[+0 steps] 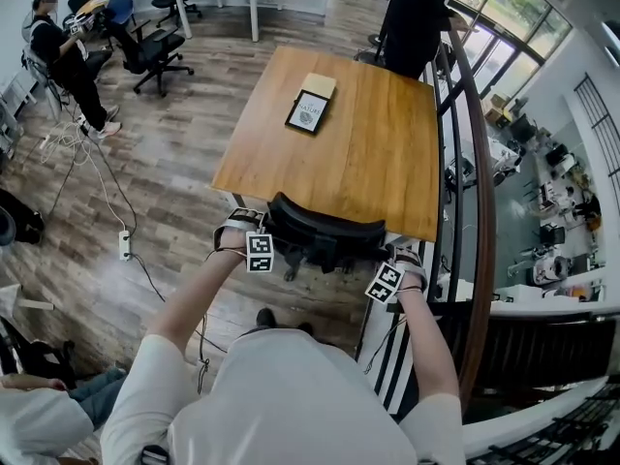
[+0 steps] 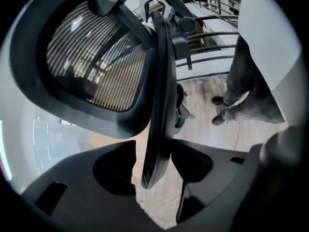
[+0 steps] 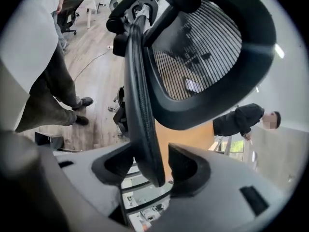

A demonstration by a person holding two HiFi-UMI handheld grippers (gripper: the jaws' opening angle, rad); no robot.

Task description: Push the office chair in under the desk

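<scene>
The black office chair (image 1: 320, 232) stands at the near edge of the wooden desk (image 1: 368, 153), its seat hidden under the top. Only the backrest top shows in the head view. My left gripper (image 1: 263, 229) is at the backrest's left end and my right gripper (image 1: 395, 257) at its right end. In the left gripper view the backrest's thin edge (image 2: 157, 105) runs between the open jaws of the left gripper (image 2: 152, 166), with gaps beside it. In the right gripper view the same edge (image 3: 140, 105) lies inside the right gripper (image 3: 154, 168), also open. A mesh headrest (image 2: 96, 66) fills the upper part.
A dark book (image 1: 310, 111) and a tan pad lie on the desk. A person in black (image 1: 417, 17) stands at its far end. A curved railing (image 1: 480, 211) runs close along the right. A power strip (image 1: 125, 245) and cables lie on the floor at left, near a seated person (image 1: 58, 56).
</scene>
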